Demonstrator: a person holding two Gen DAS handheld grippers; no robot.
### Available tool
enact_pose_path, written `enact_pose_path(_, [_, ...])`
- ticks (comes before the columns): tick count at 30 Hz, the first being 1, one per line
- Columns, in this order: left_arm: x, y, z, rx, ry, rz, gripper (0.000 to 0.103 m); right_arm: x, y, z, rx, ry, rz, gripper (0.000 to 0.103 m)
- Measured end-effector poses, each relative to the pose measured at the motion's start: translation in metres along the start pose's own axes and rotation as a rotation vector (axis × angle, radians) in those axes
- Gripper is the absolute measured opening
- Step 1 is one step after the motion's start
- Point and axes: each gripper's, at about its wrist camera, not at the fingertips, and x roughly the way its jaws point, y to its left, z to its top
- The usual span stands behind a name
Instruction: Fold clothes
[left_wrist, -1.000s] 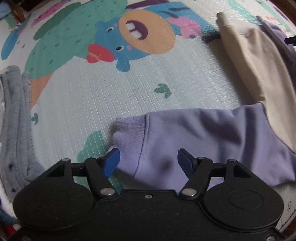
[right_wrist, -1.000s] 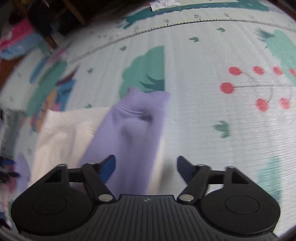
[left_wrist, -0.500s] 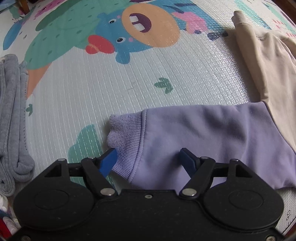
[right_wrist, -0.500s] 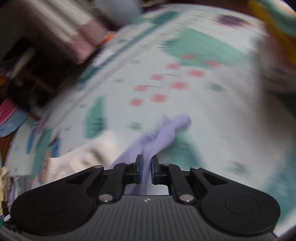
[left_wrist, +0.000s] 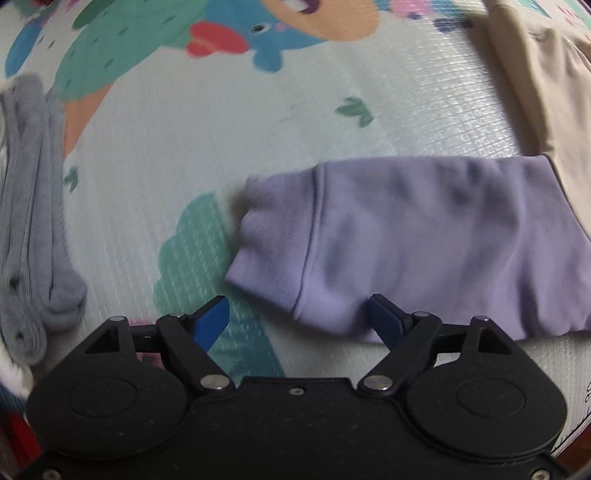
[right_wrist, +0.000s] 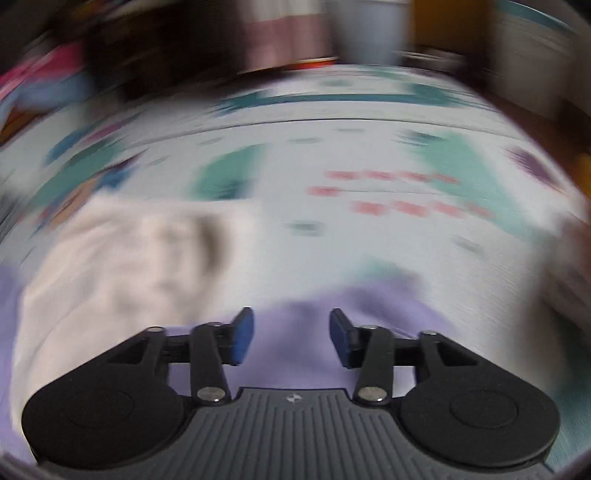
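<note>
A lilac sweatshirt sleeve with a ribbed cuff lies flat on the play mat. My left gripper is open just in front of the cuff's near edge, with the fabric between its blue fingertips. In the blurred right wrist view, my right gripper is open over another part of the lilac garment, holding nothing. A cream garment lies to its left.
A beige garment lies at the far right of the left wrist view, under the lilac sleeve. A folded grey garment lies at the left edge. Furniture and clutter stand blurred beyond the mat's far edge.
My right gripper was shut on the lilac fabric half a second ago; it has opened, let go and swung round. My left gripper has edged slightly back from the cuff.
</note>
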Motion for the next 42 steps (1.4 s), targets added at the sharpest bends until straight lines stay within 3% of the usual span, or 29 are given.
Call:
enact_pose_path(4, [0.000,0.004,-0.009,-0.016,0.030,0.031,0.085,0.019,-0.013,-0.017,-0.022,0.113,-0.119,0.049])
enact_pose_path(6, [-0.002,0.008,-0.013,-0.013,0.031,0.036,0.083,0.007,-0.032,-0.035,0.006,0.126,-0.176,0.060])
enact_pose_path(8, [-0.011,0.017,-0.017,-0.035,-0.056,0.010,0.070,-0.012,-0.056,-0.048,0.097,0.127,-0.242,0.057])
enact_pose_path(9, [-0.015,0.023,-0.019,-0.066,-0.103,-0.004,0.070,-0.024,-0.069,-0.053,0.155,0.114,-0.274,0.051])
enact_pose_path(11, [-0.020,0.039,-0.019,-0.152,-0.146,-0.009,0.070,-0.047,-0.087,-0.062,0.257,0.035,-0.303,0.051])
enact_pose_path(13, [-0.018,0.046,-0.017,-0.173,-0.153,0.030,0.070,-0.056,-0.107,-0.067,0.429,-0.012,-0.284,0.059])
enact_pose_path(15, [-0.015,0.045,-0.013,-0.144,-0.140,0.071,0.070,-0.047,-0.120,-0.067,0.552,-0.039,-0.225,0.059])
enact_pose_path(19, [-0.008,0.049,-0.007,-0.153,-0.149,0.081,0.076,-0.024,-0.122,-0.055,0.622,-0.062,-0.136,0.059])
enact_pose_path(21, [-0.010,0.052,-0.004,-0.171,-0.151,0.079,0.085,-0.013,-0.121,-0.050,0.616,-0.060,-0.108,0.049])
enact_pose_path(22, [-0.010,0.054,-0.003,-0.174,-0.151,0.073,0.086,-0.008,-0.118,-0.046,0.587,-0.052,-0.111,0.032])
enact_pose_path(24, [-0.011,0.054,-0.002,-0.159,-0.154,0.031,0.072,-0.002,-0.108,-0.040,0.536,-0.033,-0.089,0.010])
enact_pose_path(25, [-0.014,0.051,-0.002,-0.133,-0.160,-0.014,0.031,-0.002,-0.103,-0.038,0.513,-0.030,-0.087,0.009])
enact_pose_path(26, [-0.017,0.049,-0.002,-0.108,-0.165,-0.059,0.006,-0.007,-0.099,-0.037,0.493,-0.038,-0.115,0.009])
enact_pose_path(28, [-0.021,0.041,-0.005,-0.057,-0.146,-0.059,0.003,-0.028,-0.105,-0.043,0.547,-0.075,-0.182,0.007])
enact_pose_path(32, [-0.029,0.060,-0.023,-0.122,-0.116,-0.082,0.003,-0.077,-0.134,-0.077,0.680,-0.072,-0.330,0.007])
enact_pose_path(35, [-0.031,0.054,-0.031,-0.122,-0.104,-0.085,0.007,-0.077,-0.137,-0.095,0.648,0.018,-0.335,0.010])
enact_pose_path(36, [-0.031,0.050,-0.032,-0.115,-0.098,-0.088,0.015,-0.075,-0.134,-0.096,0.631,0.019,-0.338,0.017])
enact_pose_path(37, [-0.033,0.044,-0.030,-0.082,-0.100,-0.065,0.047,-0.073,-0.131,-0.096,0.617,0.020,-0.349,0.031])
enact_pose_path(38, [-0.039,0.039,-0.027,-0.045,-0.129,-0.018,0.061,-0.073,-0.128,-0.091,0.602,0.013,-0.379,0.039])
enact_pose_path(39, [-0.047,0.038,-0.022,-0.033,-0.168,0.016,0.061,-0.075,-0.123,-0.083,0.566,-0.014,-0.418,0.045])
enact_pose_path(42, [-0.069,0.037,0.005,-0.072,-0.271,0.016,0.061,-0.080,-0.098,-0.046,0.387,-0.111,-0.476,0.047])
